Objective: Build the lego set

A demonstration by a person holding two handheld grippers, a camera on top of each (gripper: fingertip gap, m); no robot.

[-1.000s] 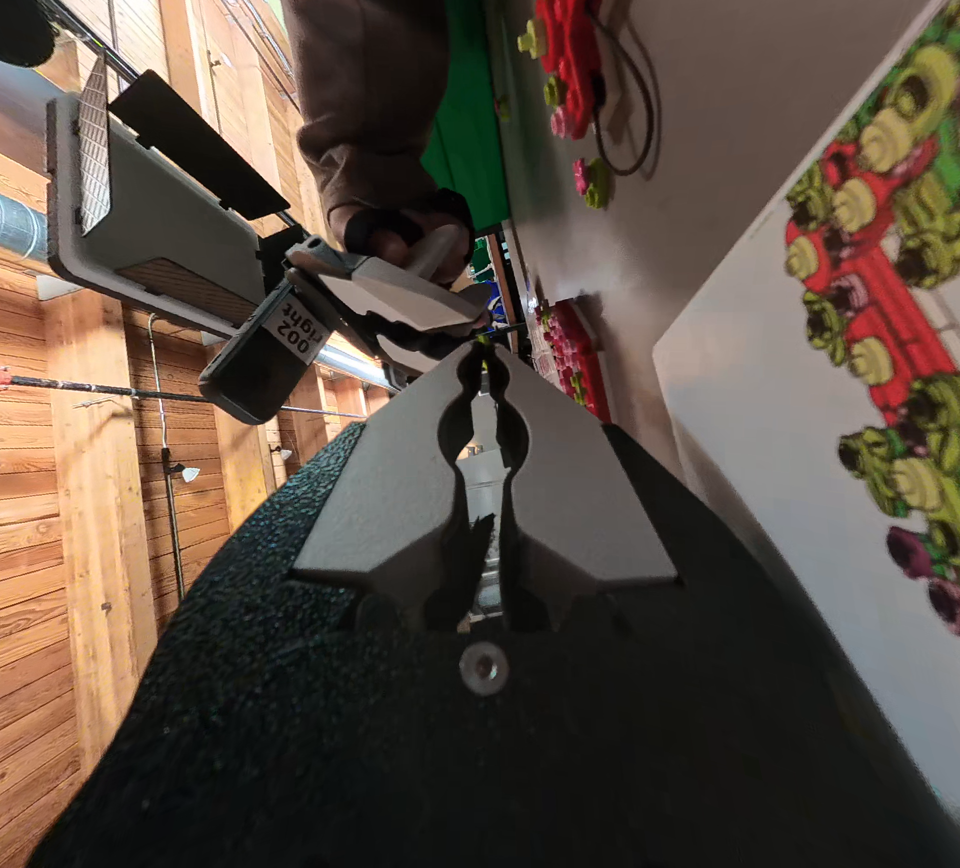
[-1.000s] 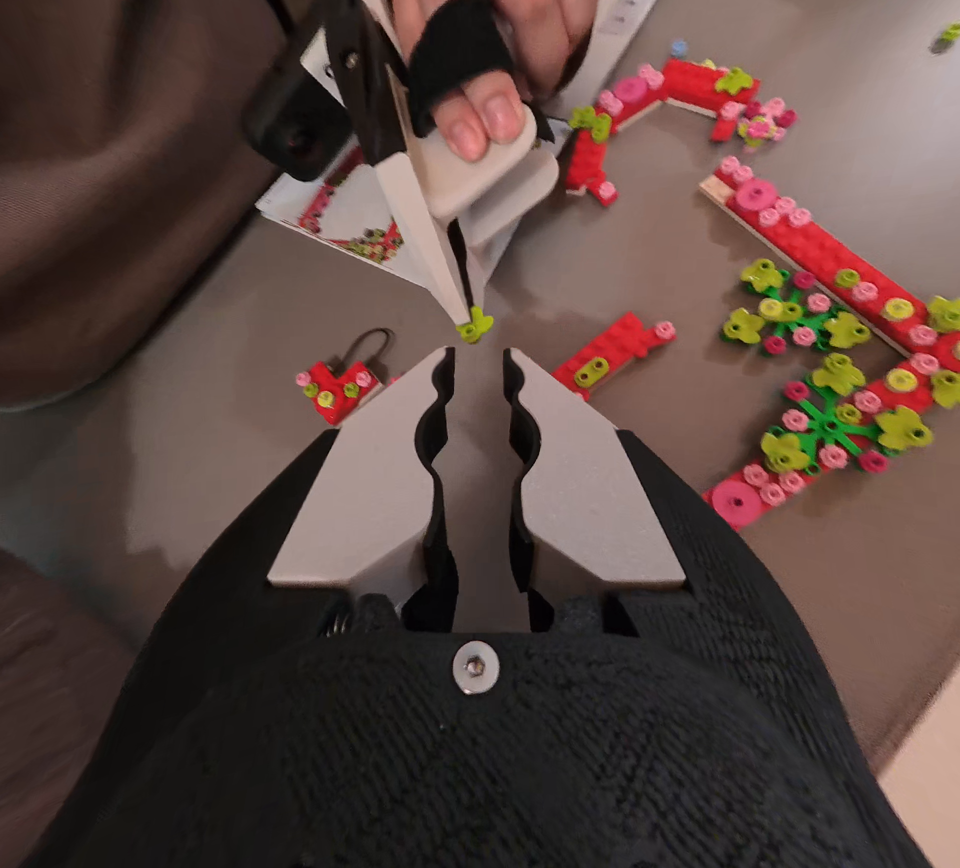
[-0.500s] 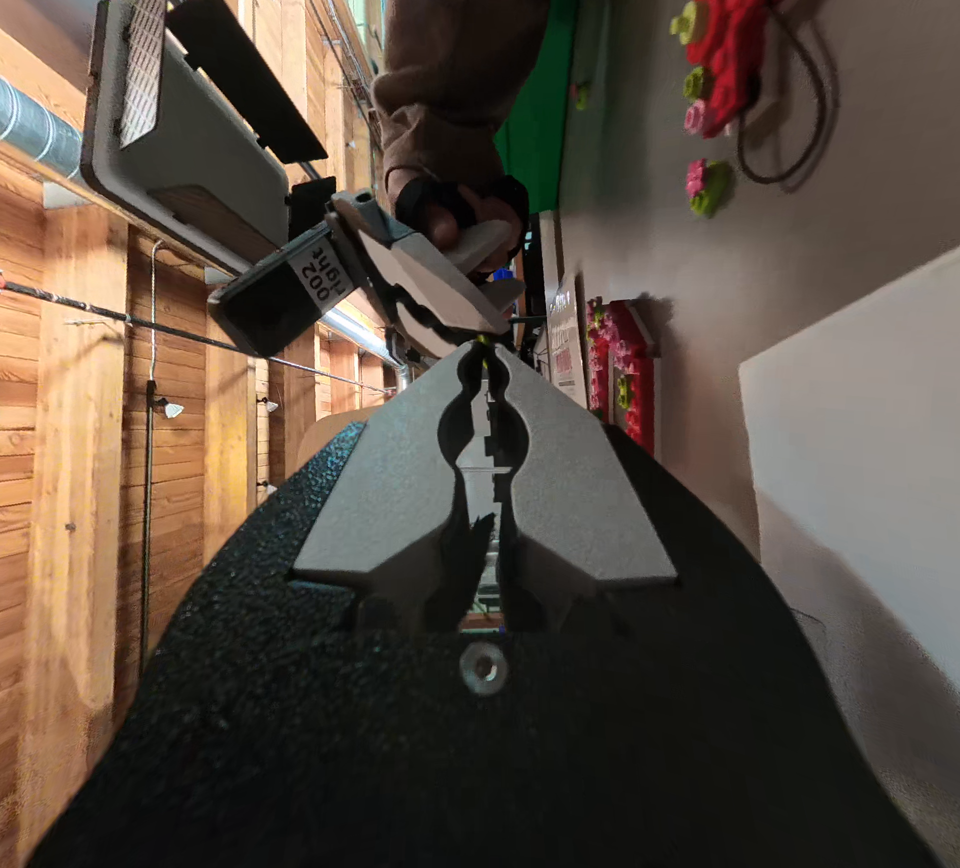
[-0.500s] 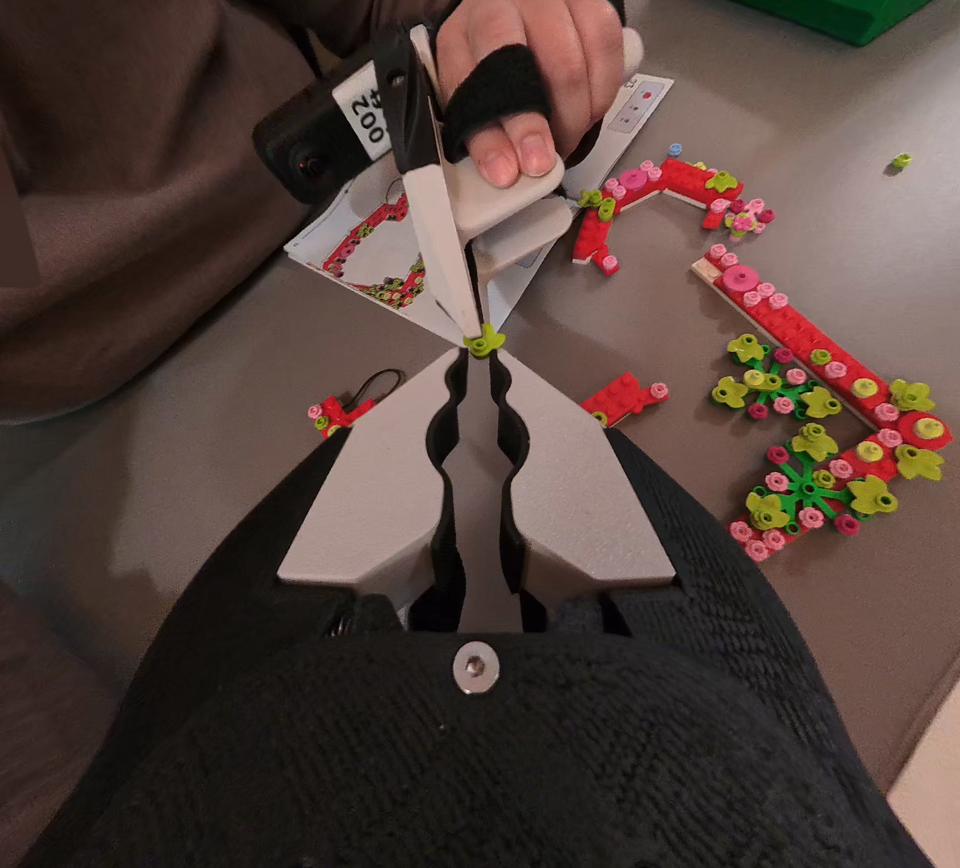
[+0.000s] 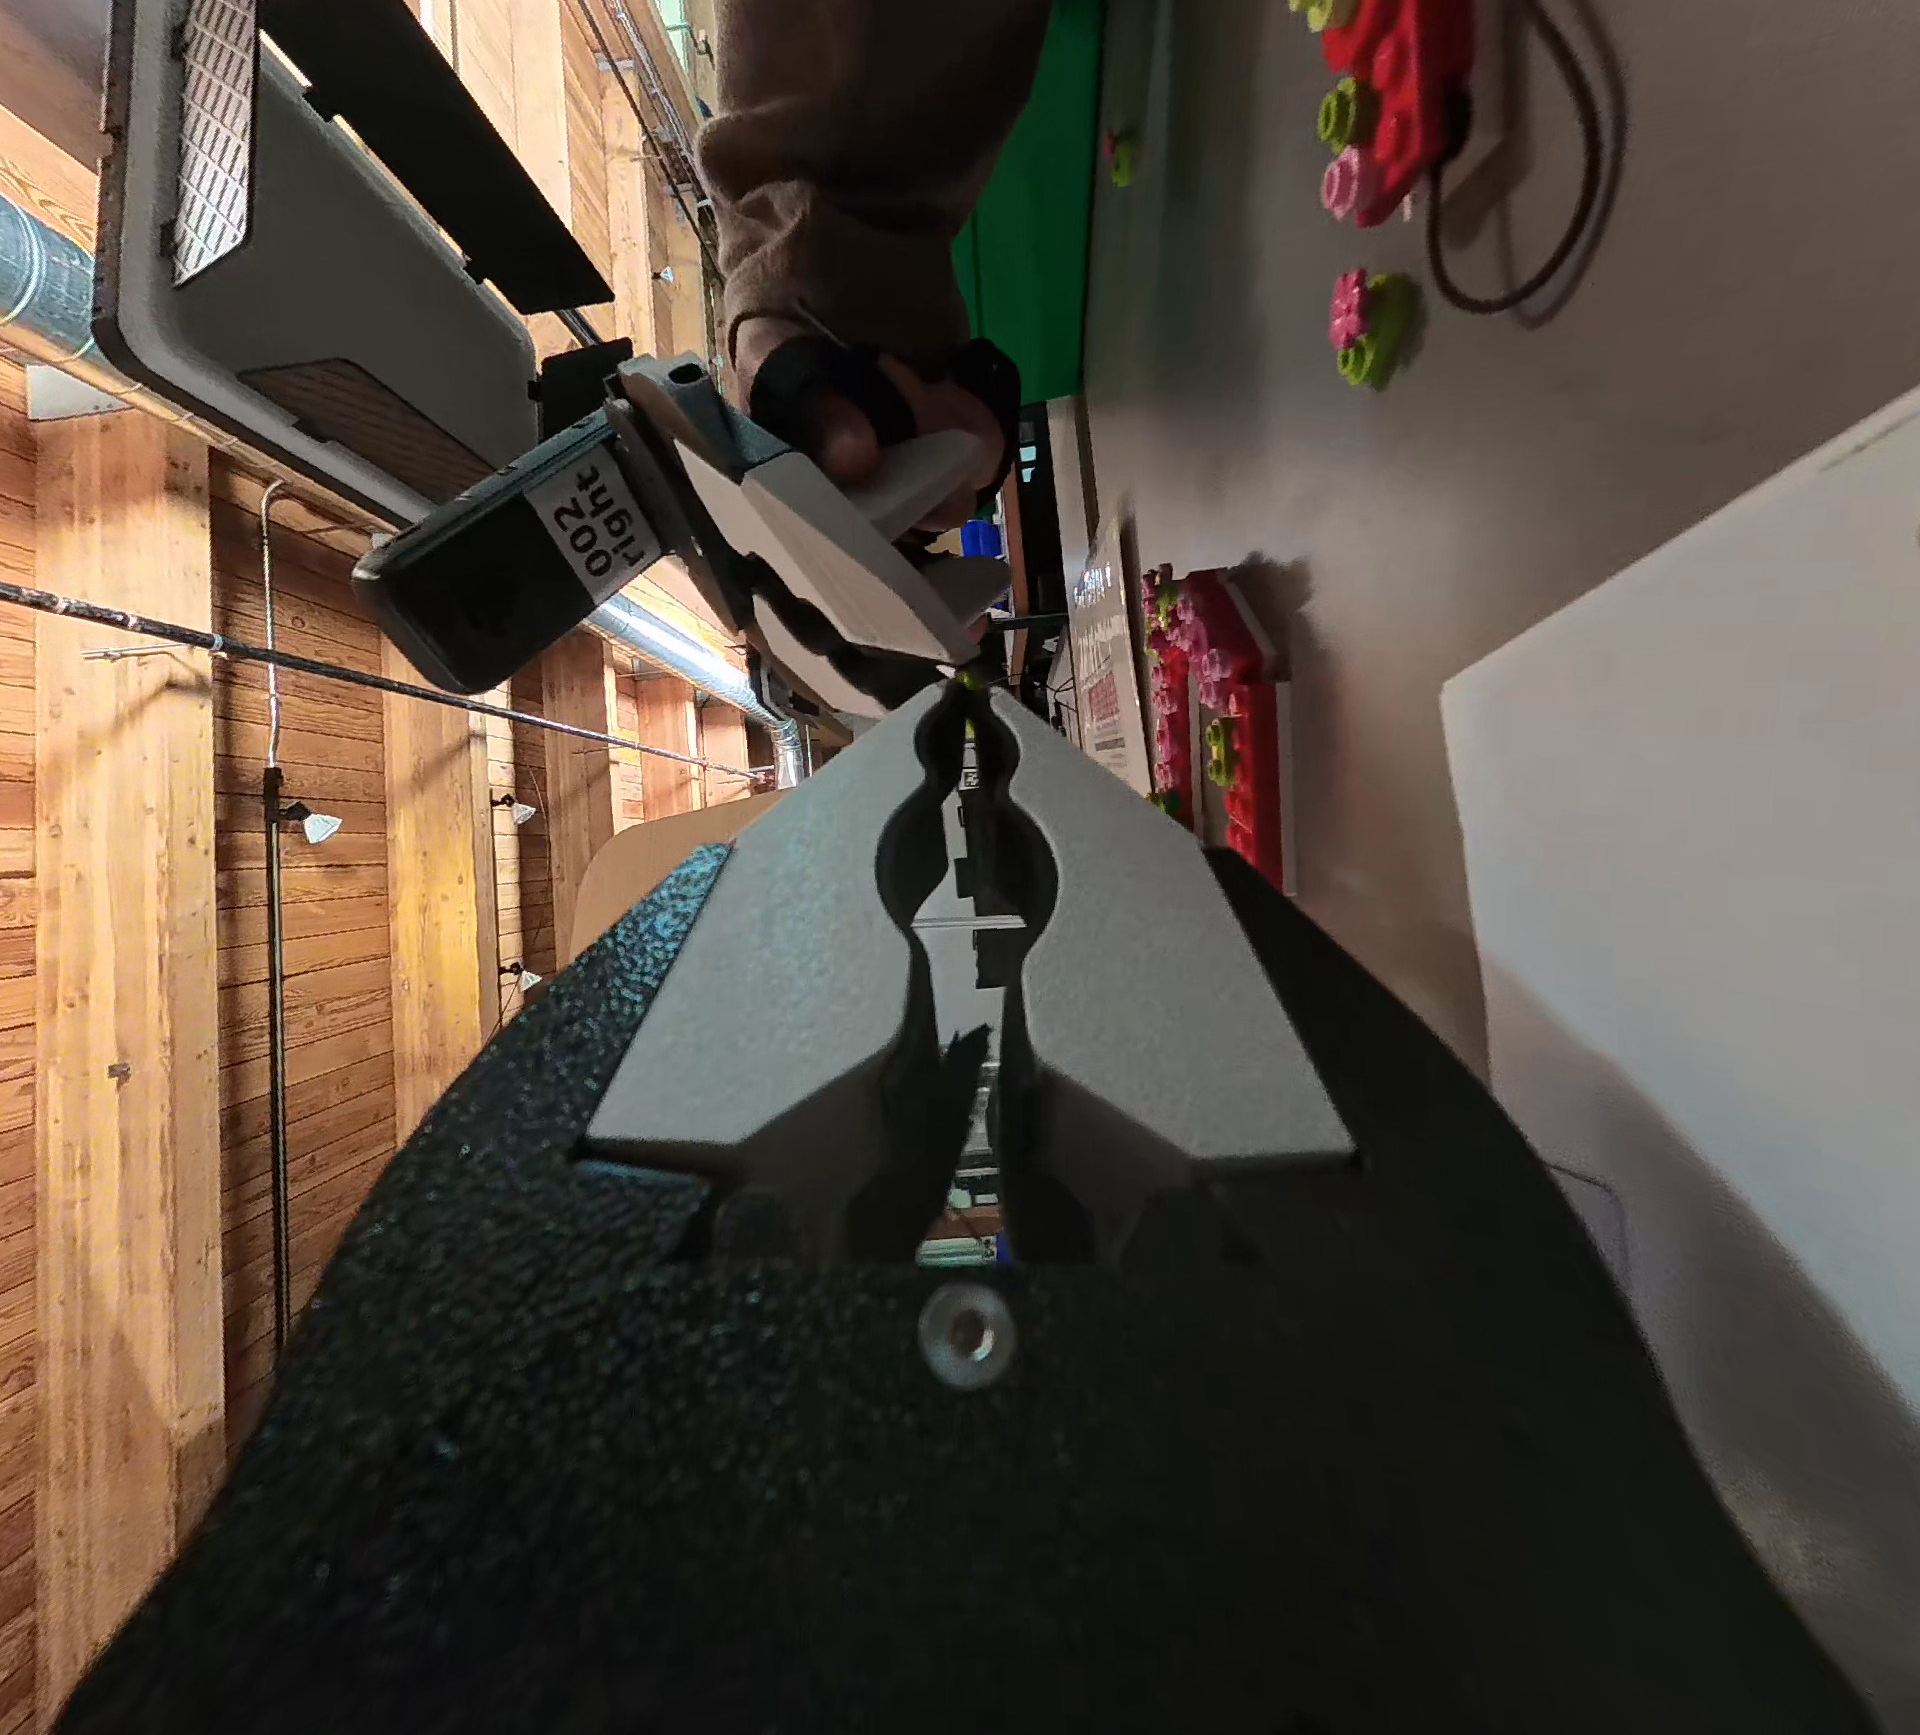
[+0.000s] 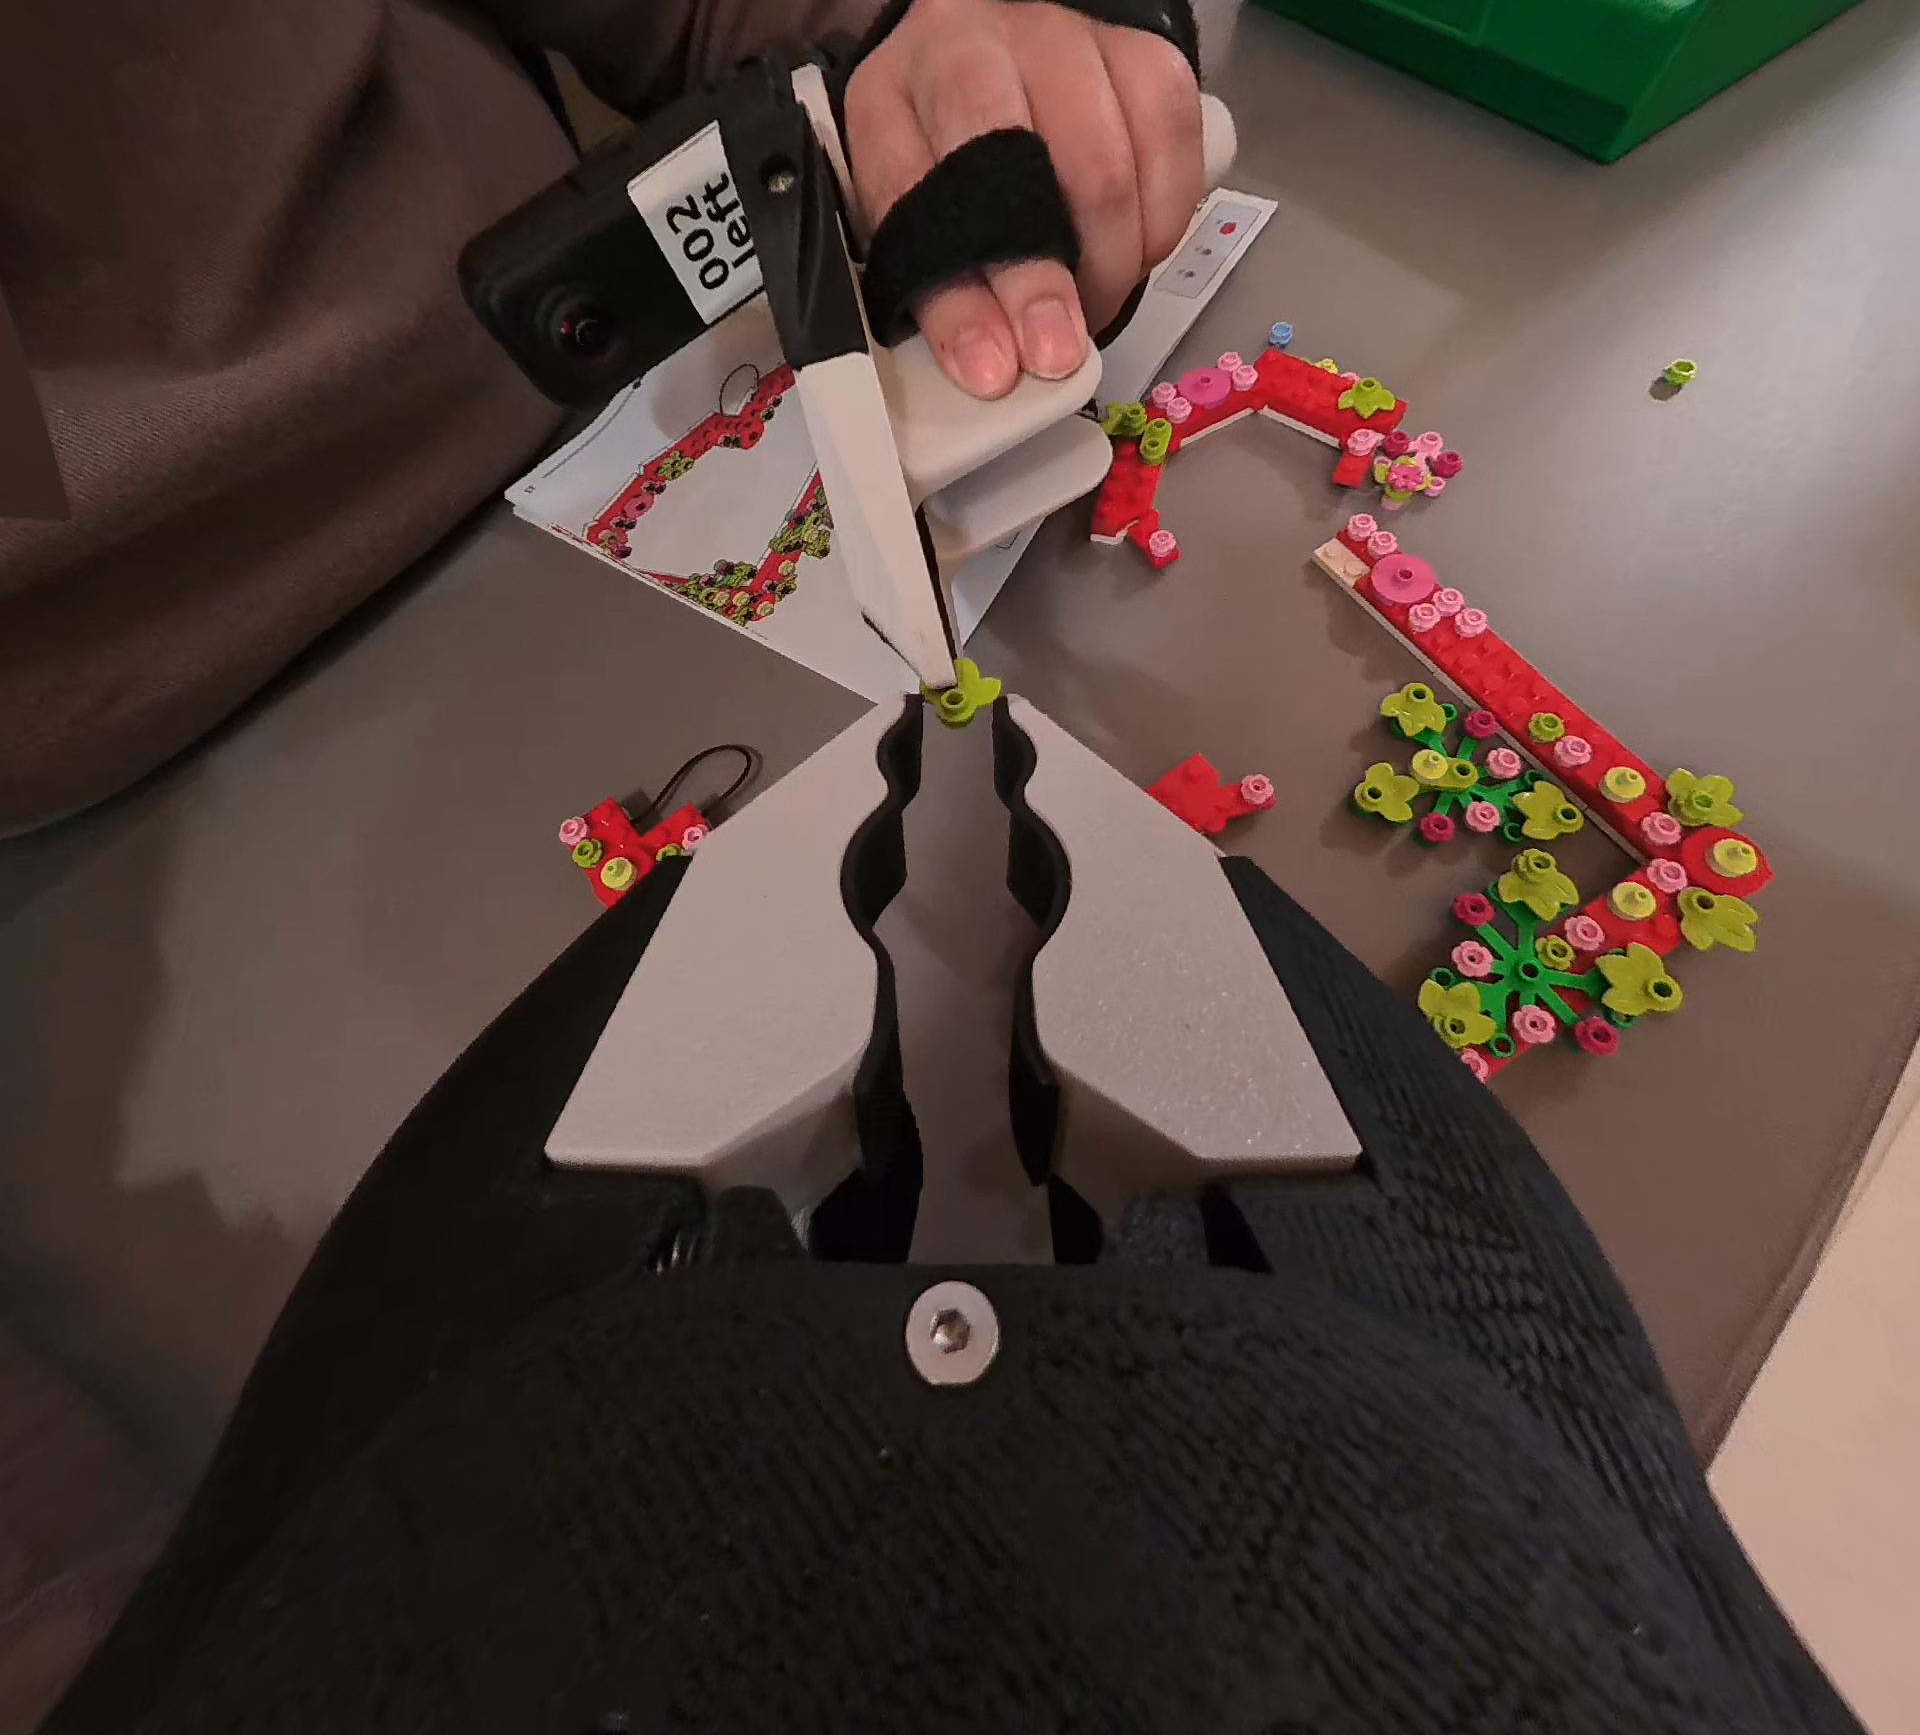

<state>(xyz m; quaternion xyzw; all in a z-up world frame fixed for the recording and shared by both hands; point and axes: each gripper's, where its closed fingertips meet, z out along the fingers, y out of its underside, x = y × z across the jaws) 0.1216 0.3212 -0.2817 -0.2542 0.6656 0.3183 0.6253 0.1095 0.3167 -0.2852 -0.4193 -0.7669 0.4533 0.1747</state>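
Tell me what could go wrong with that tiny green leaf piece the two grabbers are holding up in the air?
The lime leaf piece is pinched only at the very tip of the left gripper, so it might slip out. The right gripper is open around it; a clumsy squeeze could knock it loose. It is up above the table, so it could bounce toward the red frame or off the edge.

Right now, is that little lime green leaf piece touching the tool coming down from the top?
Touching. The right wrist view shows the left gripper with its fingertips shut on the lime leaf piece, held up off the table.
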